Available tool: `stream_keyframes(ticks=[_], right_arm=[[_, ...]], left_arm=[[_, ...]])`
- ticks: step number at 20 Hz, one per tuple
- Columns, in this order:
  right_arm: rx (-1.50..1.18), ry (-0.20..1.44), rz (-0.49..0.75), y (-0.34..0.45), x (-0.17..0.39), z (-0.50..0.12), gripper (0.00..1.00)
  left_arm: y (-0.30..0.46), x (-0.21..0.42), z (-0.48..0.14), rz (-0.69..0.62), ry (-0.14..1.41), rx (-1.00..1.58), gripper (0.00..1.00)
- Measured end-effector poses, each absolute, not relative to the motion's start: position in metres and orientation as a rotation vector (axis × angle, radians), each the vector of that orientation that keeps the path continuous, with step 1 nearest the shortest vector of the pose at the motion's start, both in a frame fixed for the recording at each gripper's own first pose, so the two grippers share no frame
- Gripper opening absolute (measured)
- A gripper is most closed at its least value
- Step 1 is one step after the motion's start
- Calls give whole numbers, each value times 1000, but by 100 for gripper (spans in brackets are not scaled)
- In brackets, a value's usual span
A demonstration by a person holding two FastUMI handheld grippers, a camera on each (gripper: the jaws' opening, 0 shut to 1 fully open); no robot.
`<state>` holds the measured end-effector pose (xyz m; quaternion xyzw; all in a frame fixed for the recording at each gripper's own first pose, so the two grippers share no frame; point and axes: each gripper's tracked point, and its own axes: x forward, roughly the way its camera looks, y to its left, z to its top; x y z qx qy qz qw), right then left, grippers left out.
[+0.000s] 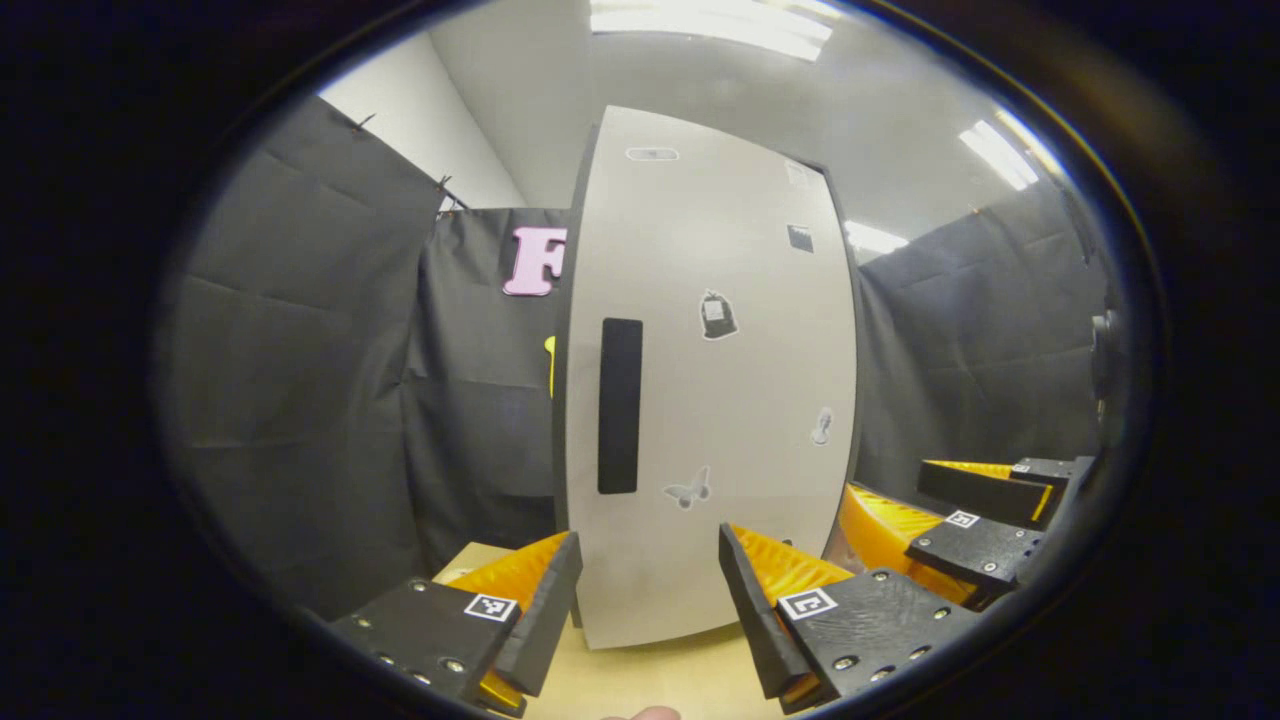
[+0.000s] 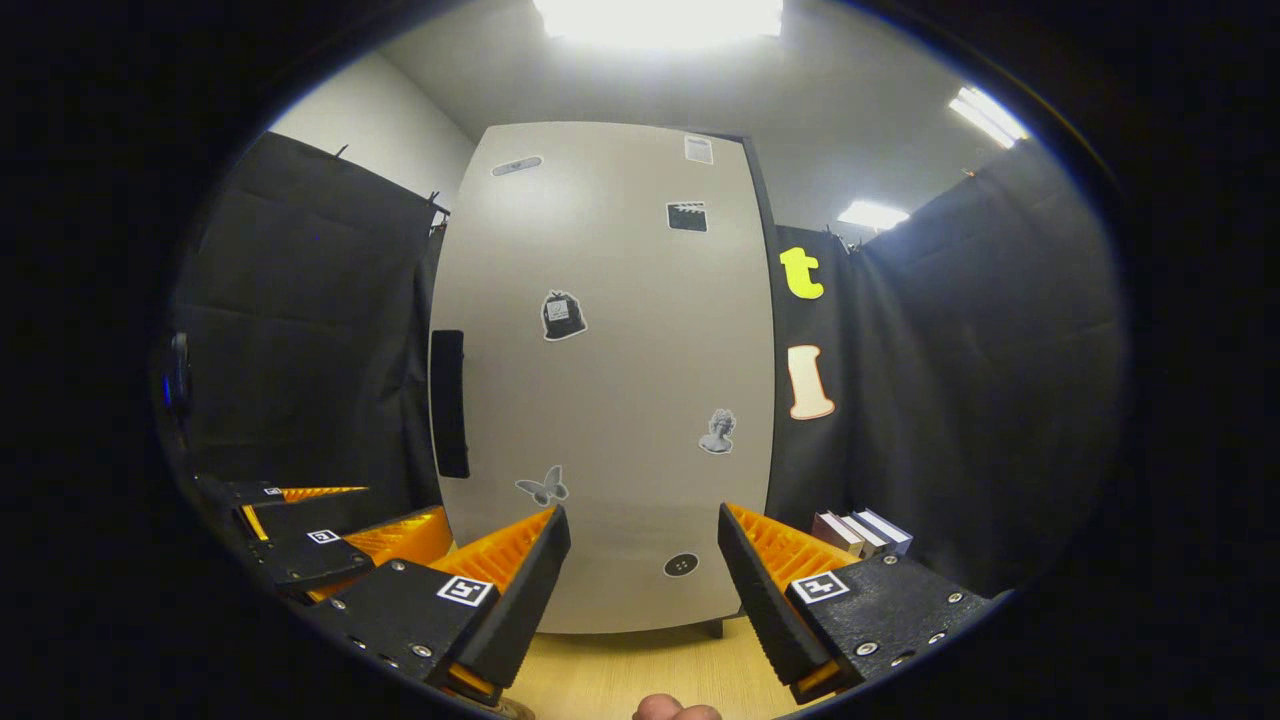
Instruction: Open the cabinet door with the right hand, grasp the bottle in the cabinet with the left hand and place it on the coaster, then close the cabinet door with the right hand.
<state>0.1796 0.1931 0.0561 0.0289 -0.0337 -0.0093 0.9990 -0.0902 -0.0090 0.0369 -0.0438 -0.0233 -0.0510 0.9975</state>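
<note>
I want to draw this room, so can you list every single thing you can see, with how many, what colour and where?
cabinet: one, pale grey, standing on the table straight ahead, door closed
handle: one, black, upright bar on the door's left side
stickers: several, mostly grey and black, scattered over the door
books: a few, pale and dark covers, right of the cabinet
table: one, light wood, under the cabinet
cloth wall: black, all around the booth
ceiling lights: a few, white, overhead
left gripper: one, open, facing the door
right gripper: one, open, facing the door
</note>
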Motion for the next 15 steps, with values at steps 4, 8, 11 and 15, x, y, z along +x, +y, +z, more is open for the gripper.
stream_keyframes(ticks=[4, 8, 11, 15], right_arm=[[60, -75, -18, 195, 177, 59, 92], [67, -67, -15, 194, 178, 56, 92], [71, -56, -19, 194, 178, 53, 92], [75, -45, -39, 189, 179, 49, 92]], left_arm=[[-9, -94, 42, -99, -61, -82, 79], [-3, -94, 39, -85, -51, -81, 79], [-1, -92, 36, -81, -37, -88, 79], [0, -92, 38, -80, -45, -88, 79]])
